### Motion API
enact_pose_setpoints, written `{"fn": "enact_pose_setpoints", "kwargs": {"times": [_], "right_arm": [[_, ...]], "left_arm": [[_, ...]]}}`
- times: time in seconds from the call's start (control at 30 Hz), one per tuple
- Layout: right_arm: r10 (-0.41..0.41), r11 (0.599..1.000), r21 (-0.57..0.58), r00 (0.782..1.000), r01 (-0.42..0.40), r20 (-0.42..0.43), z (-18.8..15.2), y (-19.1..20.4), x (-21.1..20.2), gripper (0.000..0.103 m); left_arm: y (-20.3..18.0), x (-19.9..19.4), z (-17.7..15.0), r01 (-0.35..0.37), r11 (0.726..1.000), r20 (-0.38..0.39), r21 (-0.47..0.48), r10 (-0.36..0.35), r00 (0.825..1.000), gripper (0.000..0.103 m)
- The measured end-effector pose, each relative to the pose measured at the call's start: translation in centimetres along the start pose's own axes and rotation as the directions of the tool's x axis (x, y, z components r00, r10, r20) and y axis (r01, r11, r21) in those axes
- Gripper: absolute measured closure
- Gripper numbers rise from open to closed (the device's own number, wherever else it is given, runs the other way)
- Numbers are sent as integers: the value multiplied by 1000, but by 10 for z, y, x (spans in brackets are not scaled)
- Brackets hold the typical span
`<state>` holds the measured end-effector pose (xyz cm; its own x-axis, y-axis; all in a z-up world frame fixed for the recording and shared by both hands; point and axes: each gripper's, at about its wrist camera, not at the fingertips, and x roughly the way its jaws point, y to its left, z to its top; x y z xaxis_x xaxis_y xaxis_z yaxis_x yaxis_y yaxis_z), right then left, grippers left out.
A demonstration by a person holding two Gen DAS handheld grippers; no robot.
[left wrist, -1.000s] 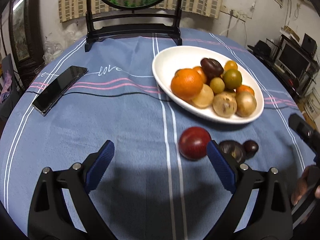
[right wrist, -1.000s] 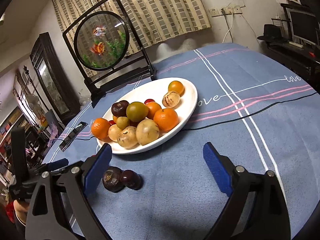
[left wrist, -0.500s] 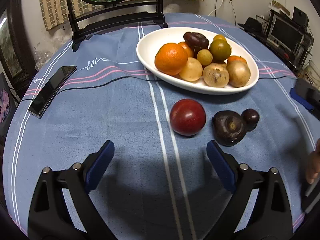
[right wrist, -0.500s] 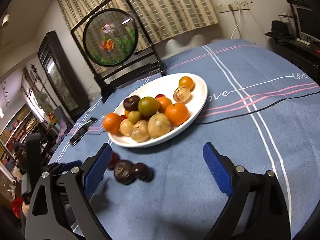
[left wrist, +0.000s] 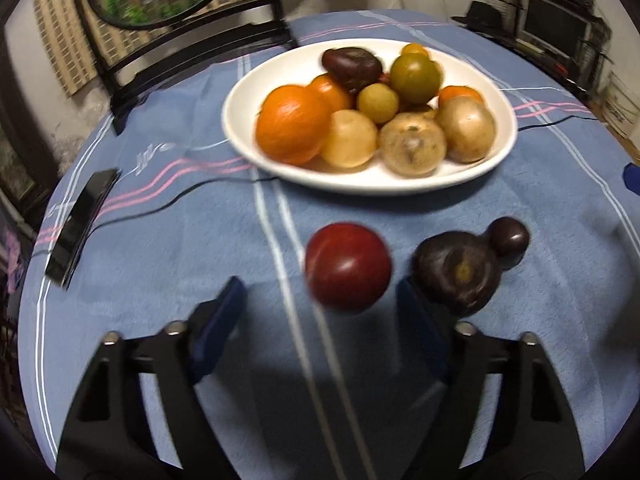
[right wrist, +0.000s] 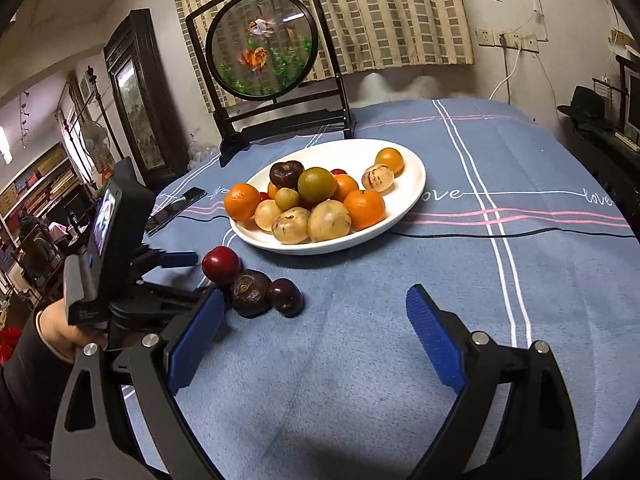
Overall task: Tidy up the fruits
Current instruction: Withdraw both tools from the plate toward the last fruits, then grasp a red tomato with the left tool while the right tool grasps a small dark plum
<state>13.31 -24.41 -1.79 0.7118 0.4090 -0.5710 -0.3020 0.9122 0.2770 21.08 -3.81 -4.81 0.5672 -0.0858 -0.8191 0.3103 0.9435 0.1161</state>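
A white oval plate (left wrist: 236,136) (right wrist: 414,188) holds oranges, tan and green fruits and a dark one. On the blue tablecloth in front of it lie a red fruit (left wrist: 348,266) (right wrist: 220,264), a large dark fruit (left wrist: 456,272) (right wrist: 250,292) and a small dark fruit (left wrist: 510,240) (right wrist: 286,296). My left gripper (left wrist: 320,292) (right wrist: 204,274) is closing, its blue pads on either side of the red fruit's near part without pressing on it. My right gripper (right wrist: 314,300) stands open over bare cloth, the dark fruits just beyond its left finger.
A black phone (left wrist: 80,220) (right wrist: 176,210) lies at the table's left side, with a thin black cable (left wrist: 160,208) (right wrist: 520,232) running across the cloth under the plate. A round fish screen on a black stand (right wrist: 264,44) is behind the plate. A person's hand (right wrist: 60,332) holds the left gripper.
My left gripper has come down towards the red fruit and its jaws have narrowed around it. The right gripper has rolled and drifted slightly, its jaws as wide as before.
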Motion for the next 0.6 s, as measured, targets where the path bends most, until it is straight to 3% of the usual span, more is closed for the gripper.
{"fn": "enact_pose_setpoints", "kwargs": {"times": [0.03,0.07,0.1,0.37,0.53,0.6], "right_arm": [[0,1000,-6,1000,0,-11,0,0,1,10],[-1,1000,-14,1000,1,-20,-1,1,2,10],[-6,1000,-25,999,5,-31,-1,3,3,10],[-84,979,-198,987,55,-140,-7,31,24,10],[-169,961,-255,962,111,-216,-9,39,49,11],[-185,951,-290,952,111,-245,-9,44,60,22]], "left_arm": [[0,0,2,22,1000,3,3,-22,1000,40],[-1,1,2,55,998,6,3,-55,998,54],[-2,1,3,78,997,9,2,-78,997,61],[9,-6,-1,109,992,53,-62,-106,993,61],[23,-10,-4,119,986,65,-117,-112,992,61],[24,-11,-4,113,986,66,-123,-106,992,61]]}}
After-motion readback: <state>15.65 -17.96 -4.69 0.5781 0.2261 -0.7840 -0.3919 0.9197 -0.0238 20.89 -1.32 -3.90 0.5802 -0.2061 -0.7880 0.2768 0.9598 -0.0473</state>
